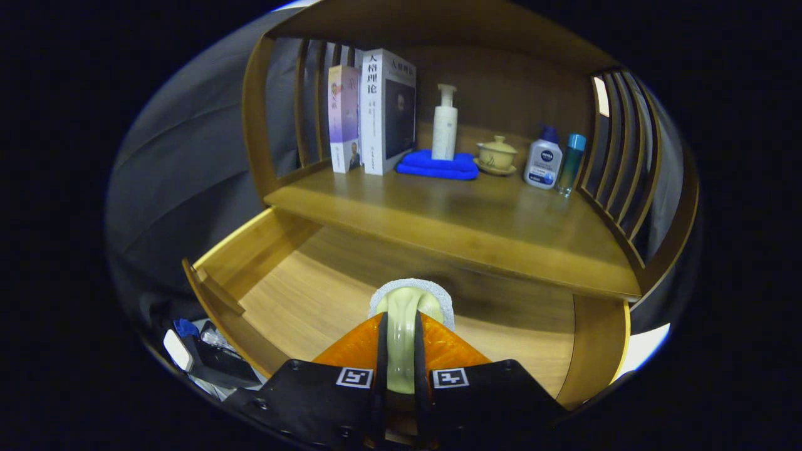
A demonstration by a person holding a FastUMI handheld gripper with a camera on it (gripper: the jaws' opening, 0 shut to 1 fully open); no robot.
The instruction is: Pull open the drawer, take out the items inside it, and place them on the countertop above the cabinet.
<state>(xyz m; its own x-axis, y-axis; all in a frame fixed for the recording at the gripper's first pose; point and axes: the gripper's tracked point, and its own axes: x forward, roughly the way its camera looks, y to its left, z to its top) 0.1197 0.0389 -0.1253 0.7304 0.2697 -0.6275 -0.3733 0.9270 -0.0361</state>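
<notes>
While tongs clamp pale bottle, long axis pointing ahead, over open drawer

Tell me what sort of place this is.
Probably a home-style storage nook staged in a booth: a wooden cabinet with books, lotion bottles and a lidded teacup on its countertop. The hand-held gripper is shut on a pale squeezed item over the open drawer.

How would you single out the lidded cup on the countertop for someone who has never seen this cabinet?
Start at the wooden countertop above the open drawer, where the gripper is shut on a pale item. The lidded cup stands between the blue cloth and a white pump bottle. It alone is squat, beige and on a saucer.
</notes>
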